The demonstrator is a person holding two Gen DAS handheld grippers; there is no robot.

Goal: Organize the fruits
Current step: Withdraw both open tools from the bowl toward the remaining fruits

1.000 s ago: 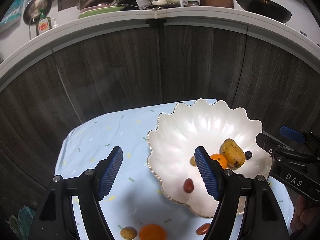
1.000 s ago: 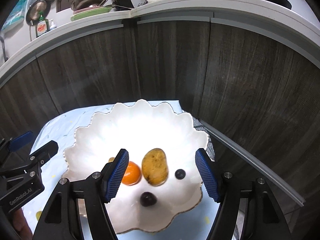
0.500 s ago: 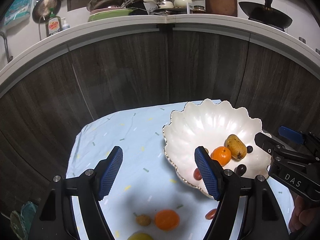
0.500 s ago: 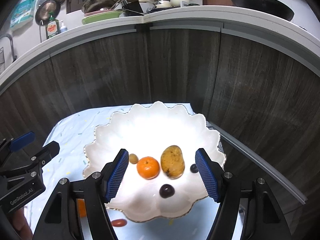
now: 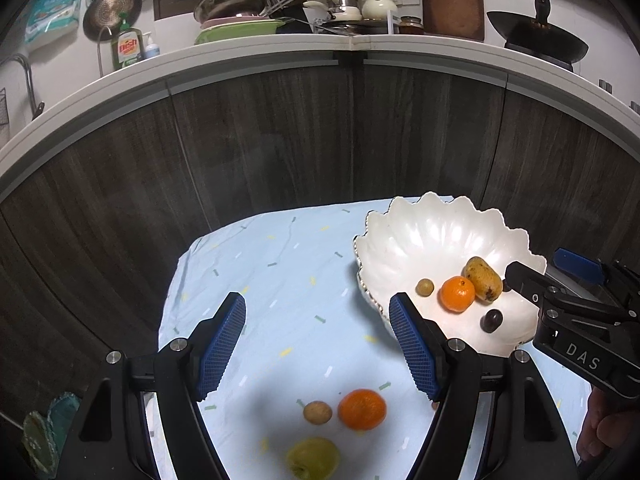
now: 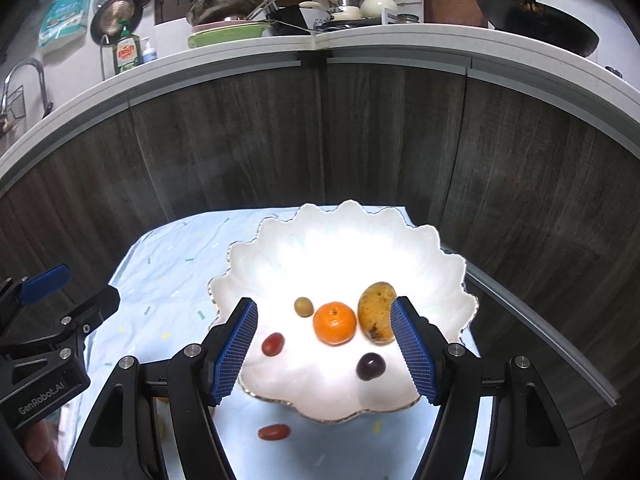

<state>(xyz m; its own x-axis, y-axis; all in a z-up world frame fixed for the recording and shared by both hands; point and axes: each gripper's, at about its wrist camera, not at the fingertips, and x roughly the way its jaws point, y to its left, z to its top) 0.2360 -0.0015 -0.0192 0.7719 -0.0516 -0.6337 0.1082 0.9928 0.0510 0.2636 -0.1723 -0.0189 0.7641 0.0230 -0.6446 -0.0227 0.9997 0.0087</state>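
Note:
A white scalloped bowl (image 6: 360,240) (image 5: 432,232) sits on the pale blue cloth (image 5: 280,280). It holds a tangerine (image 6: 334,322), a yellow mango (image 6: 376,313), a small brown fruit (image 6: 303,306), a red date (image 6: 273,344) and a dark grape (image 6: 371,366). Loose on the cloth lie a tangerine (image 5: 362,409), a small brown fruit (image 5: 317,412), a green fruit (image 5: 313,458) and a red date (image 6: 274,432). My left gripper (image 5: 318,350) is open and empty above the loose fruit. My right gripper (image 6: 325,346) is open and empty over the bowl's near side.
Dark wood cabinet fronts (image 5: 280,140) rise right behind the cloth. A white counter (image 5: 352,46) above them carries dishes, a pot, a wok and a soap bottle. A grey rail (image 6: 540,320) runs along the right of the table.
Both grippers have pulled back and up from the bowl. More of the cloth and the loose fruit now show. The left gripper has shifted left of the bowl.

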